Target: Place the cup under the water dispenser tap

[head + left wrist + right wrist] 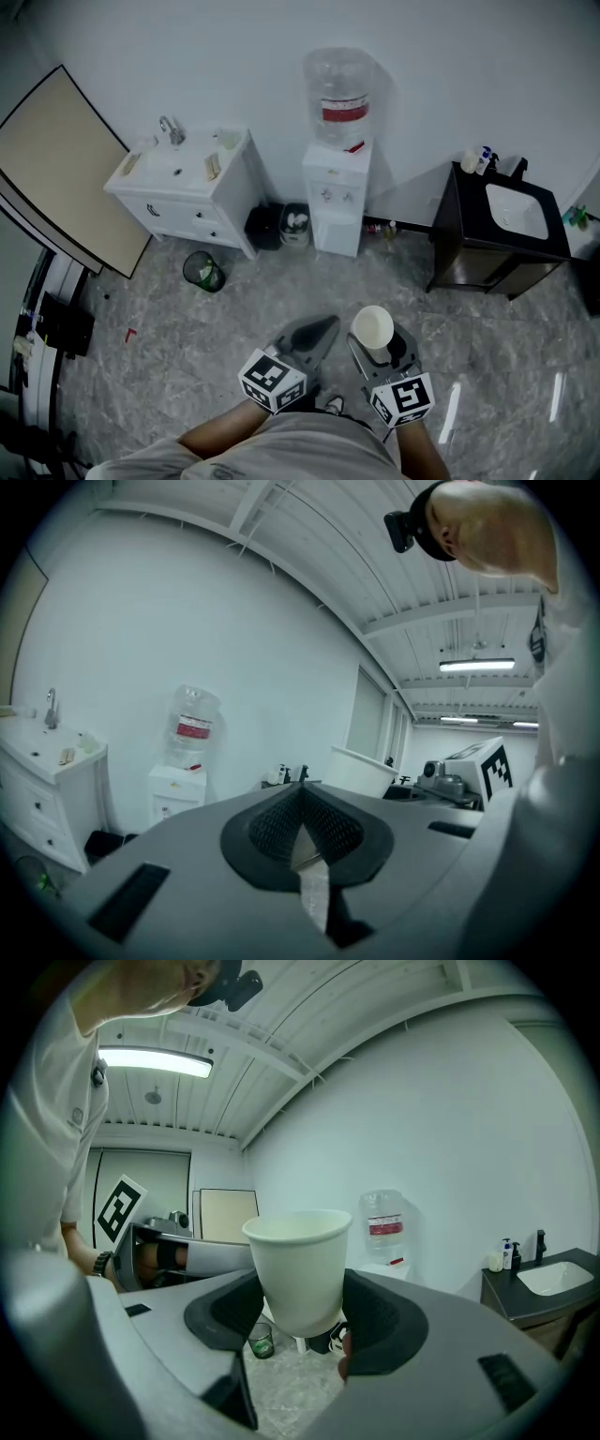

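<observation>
A white paper cup (373, 327) stands upright between the jaws of my right gripper (377, 345), which is shut on it; in the right gripper view the cup (300, 1267) fills the middle, pinched at its lower half. My left gripper (323, 328) is shut with nothing in it, its dark pads (302, 822) meeting at the tip. The white water dispenser (336, 197) with a clear bottle (338, 97) stands against the far wall, well ahead of both grippers; the dispenser (381, 1258) shows behind the cup, and the dispenser (176, 794) is at the left of the left gripper view.
A white sink cabinet (183, 187) stands left of the dispenser, a dark sink cabinet (502, 230) to its right. Two bins (281, 226) sit beside the dispenser and a green mesh bin (203, 271) on the marbled floor. A large board (56, 159) leans at the left.
</observation>
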